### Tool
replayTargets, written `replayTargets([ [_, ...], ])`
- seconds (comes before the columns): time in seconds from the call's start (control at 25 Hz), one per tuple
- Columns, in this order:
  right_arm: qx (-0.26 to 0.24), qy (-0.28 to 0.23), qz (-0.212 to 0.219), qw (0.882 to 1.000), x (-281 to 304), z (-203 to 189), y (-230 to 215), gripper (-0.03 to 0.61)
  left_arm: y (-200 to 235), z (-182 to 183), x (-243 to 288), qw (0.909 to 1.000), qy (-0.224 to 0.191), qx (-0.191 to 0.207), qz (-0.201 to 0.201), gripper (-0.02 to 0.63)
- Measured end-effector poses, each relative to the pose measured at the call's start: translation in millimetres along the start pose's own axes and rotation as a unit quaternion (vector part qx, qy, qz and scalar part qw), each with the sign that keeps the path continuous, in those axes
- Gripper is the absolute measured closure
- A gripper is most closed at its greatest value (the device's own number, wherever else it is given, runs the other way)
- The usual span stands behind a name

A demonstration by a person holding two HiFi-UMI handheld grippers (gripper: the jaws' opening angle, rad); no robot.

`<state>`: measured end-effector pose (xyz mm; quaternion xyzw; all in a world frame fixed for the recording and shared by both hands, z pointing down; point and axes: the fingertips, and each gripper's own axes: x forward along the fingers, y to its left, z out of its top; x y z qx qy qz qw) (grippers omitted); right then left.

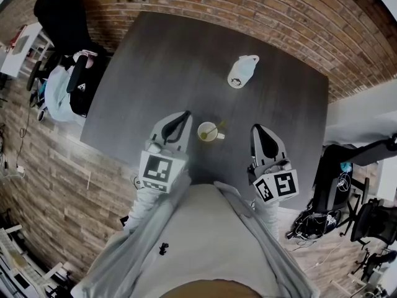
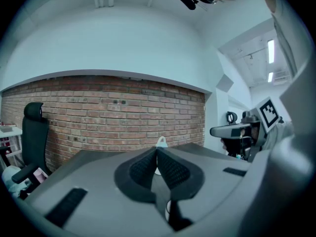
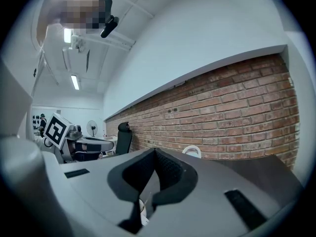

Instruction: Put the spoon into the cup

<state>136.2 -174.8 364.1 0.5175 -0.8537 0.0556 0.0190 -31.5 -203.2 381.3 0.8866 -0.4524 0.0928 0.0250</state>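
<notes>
A small pale cup (image 1: 206,132) stands near the front edge of the dark table (image 1: 161,61), with a yellowish spoon (image 1: 215,129) resting in it, handle leaning right. My left gripper (image 1: 187,113) hovers just left of the cup, shut and empty; its jaws meet at the tip (image 2: 157,150) in the left gripper view. To the cup's right, my right gripper (image 1: 255,127) is also shut with nothing in it (image 3: 155,150). Through the gap under each gripper's jaws shows a sliver of the cup (image 2: 168,209) (image 3: 143,207).
A white container with a handle (image 1: 242,71) sits further back on the table (image 2: 161,142) (image 3: 191,151). A brick wall (image 1: 260,11) runs behind. Black office chairs stand at the left (image 1: 62,17) and right (image 1: 347,166) of the table.
</notes>
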Motion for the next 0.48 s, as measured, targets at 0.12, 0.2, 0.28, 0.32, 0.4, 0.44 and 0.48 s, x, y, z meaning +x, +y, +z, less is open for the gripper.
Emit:
replayTargets([
  [0.12, 0.000, 0.002, -0.001, 1.000, 0.8, -1.6, 0.1, 0.561, 0.8, -0.8, 0.8, 1.0000, 0.001, 0.000, -0.002, 0.594],
  [0.2, 0.000, 0.002, -0.002, 1.000, 0.8, -1.7, -0.5, 0.561, 0.7, -0.7, 1.4, 1.0000, 0.001, -0.001, -0.003, 0.594],
  [0.28, -0.001, 0.003, -0.003, 1.000, 0.7, -2.0, -1.1, 0.561, 0.5, -0.4, 2.2, 1.0000, 0.001, -0.001, -0.005, 0.594],
  [0.32, -0.001, 0.003, -0.003, 1.000, 1.0, -2.2, -1.2, 0.561, 0.8, -0.4, 2.7, 1.0000, 0.001, 0.000, -0.006, 0.594],
  [0.4, -0.002, 0.003, -0.003, 1.000, 2.2, -2.9, -0.8, 0.561, 1.7, -0.7, 3.6, 1.0000, 0.001, 0.000, -0.007, 0.594],
  [0.44, -0.002, 0.003, -0.004, 1.000, 2.9, -3.4, -0.4, 0.561, 2.3, -0.9, 4.0, 1.0000, 0.001, 0.001, -0.008, 0.594],
  [0.48, -0.001, 0.003, -0.004, 1.000, 3.7, -3.9, 0.0, 0.561, 2.8, -1.2, 4.3, 1.0000, 0.001, 0.001, -0.009, 0.594],
])
